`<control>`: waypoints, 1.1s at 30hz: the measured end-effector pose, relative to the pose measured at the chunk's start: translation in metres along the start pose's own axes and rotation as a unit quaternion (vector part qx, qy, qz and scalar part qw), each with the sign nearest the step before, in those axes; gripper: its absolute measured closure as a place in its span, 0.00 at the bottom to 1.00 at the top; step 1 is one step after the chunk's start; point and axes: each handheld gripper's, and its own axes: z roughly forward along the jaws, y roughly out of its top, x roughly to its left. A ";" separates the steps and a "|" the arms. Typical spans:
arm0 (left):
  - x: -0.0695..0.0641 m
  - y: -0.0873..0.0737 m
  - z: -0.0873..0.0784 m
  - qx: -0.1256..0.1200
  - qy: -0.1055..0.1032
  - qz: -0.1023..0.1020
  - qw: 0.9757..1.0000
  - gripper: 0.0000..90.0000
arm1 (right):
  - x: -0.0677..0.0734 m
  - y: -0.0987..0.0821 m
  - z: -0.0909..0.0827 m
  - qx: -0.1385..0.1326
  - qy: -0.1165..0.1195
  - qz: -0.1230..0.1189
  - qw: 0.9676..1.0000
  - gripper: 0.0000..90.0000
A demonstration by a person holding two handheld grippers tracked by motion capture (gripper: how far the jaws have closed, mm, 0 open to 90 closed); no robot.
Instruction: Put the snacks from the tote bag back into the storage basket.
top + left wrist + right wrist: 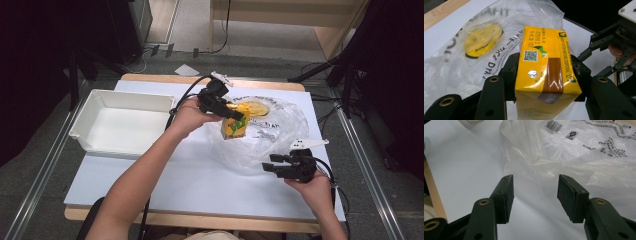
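A yellow juice carton (235, 126) with green print hangs above the table's middle, held by my left gripper (234, 116), whose jaws are shut on its two sides. In the left gripper view the carton (544, 72) stands between the black jaws, its foil straw hole facing the camera. Under and behind it lies a clear plastic bag (272, 132) with a yellow smiley print (480, 40). My right gripper (270, 164) stands open at the bag's near right edge. In the right gripper view its jaws frame the bag's crumpled edge (544, 167) with nothing between them.
A white rectangular tray (95, 107) stands empty at the table's left. The white tabletop (165, 175) spreads bare in front of the bag. A wooden table edge runs along the back. Dark stands and cables flank the table on the floor.
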 end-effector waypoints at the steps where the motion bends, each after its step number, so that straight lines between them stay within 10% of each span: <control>1: 0.001 -0.001 -0.002 -0.002 0.000 0.003 1.000 0.58 | 0.000 0.000 0.000 0.000 0.001 0.000 1.000 0.54; 33: 0.022 -0.040 -0.057 -0.037 0.041 -0.034 0.998 0.58 | 0.006 0.001 0.010 0.010 0.014 -0.009 1.000 0.54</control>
